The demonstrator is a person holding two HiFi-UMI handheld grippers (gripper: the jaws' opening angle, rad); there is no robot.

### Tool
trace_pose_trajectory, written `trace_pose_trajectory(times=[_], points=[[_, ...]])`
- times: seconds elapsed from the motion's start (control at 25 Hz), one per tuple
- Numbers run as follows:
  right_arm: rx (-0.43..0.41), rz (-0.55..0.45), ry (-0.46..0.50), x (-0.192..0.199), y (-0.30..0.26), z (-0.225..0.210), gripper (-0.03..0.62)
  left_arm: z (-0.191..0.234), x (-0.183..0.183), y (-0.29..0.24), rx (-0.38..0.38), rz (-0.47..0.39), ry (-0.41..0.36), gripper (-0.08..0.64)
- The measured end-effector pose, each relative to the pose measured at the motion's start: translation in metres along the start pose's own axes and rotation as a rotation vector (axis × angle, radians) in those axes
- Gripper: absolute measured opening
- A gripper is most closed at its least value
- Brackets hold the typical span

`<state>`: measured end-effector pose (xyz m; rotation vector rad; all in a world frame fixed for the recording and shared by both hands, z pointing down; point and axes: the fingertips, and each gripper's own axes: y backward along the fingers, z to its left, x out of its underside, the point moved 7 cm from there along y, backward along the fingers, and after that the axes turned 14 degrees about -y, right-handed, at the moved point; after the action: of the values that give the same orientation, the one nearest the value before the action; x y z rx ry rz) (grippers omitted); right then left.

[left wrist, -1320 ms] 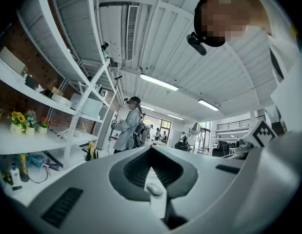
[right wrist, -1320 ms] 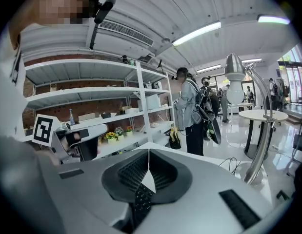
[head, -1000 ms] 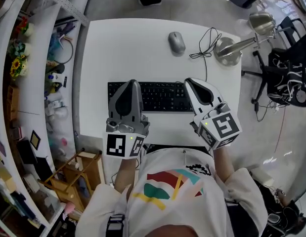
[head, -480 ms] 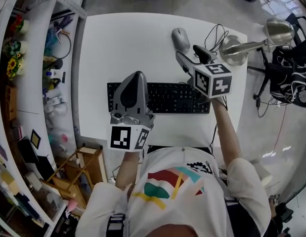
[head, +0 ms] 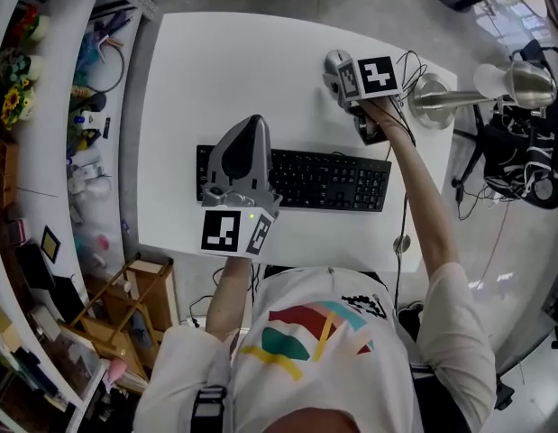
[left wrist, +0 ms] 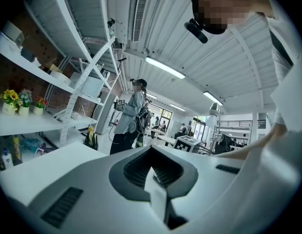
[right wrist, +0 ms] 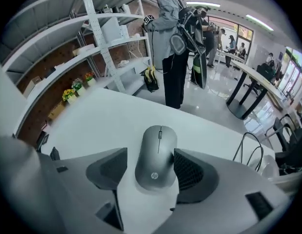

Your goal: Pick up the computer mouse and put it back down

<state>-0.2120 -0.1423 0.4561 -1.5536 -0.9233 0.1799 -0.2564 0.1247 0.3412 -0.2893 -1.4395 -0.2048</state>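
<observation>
**Right tool straddles the mouse at the far edge of the surface**

The computer mouse (right wrist: 158,147) lies flat on the white surface (right wrist: 104,126), its scroll wheel pointing away from the person. The right tool (right wrist: 150,175) is set down over it with one jaw on each side. Its jaws stand wide. The right jaw's ribbed pad lies against, or just beside, the mouse's right flank, and a sliver of bare surface shows between the left jaw and the mouse's left flank. The mouse is not lifted.

In the head view the mouse (head: 332,60) sits near the far edge of the surface (head: 224,70), beyond the right end of the black keyboard (head: 328,180). The right tool (head: 342,72) reaches it on an outstretched arm, and its marker cube (head: 369,78) covers most of the mouse's right side. A desk lamp (head: 432,96) stands just to the right, with a loop of black cable (head: 407,64) between its base and the mouse.

The left tool (head: 252,121) is held near the person's body, over the left end of the keyboard and well apart from the mouse. In its own view the left tool (left wrist: 151,156) has its jaws pressed together with nothing between them, and it tilts up toward the ceiling lights.

Behind the surface a person (right wrist: 172,43) stands by white shelving (right wrist: 99,57) that carries small pots of flowers (right wrist: 69,94).
</observation>
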Motion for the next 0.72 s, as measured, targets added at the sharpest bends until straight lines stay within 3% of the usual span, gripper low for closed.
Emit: trace_pose_trajectory(times=[0.52, 0.72], points=[[0.04, 0.02, -0.057, -0.005, -0.023, -0.006, 0.279, 0.01, 0.017, 0.0, -0.009, 0.057, 0.027, 0.044], [0.053, 0.011, -0.023, -0.006, -0.024, -0.005, 0.279, 0.01, 0.021, -0.003, -0.012, 0.07, 0.022, 0.044]])
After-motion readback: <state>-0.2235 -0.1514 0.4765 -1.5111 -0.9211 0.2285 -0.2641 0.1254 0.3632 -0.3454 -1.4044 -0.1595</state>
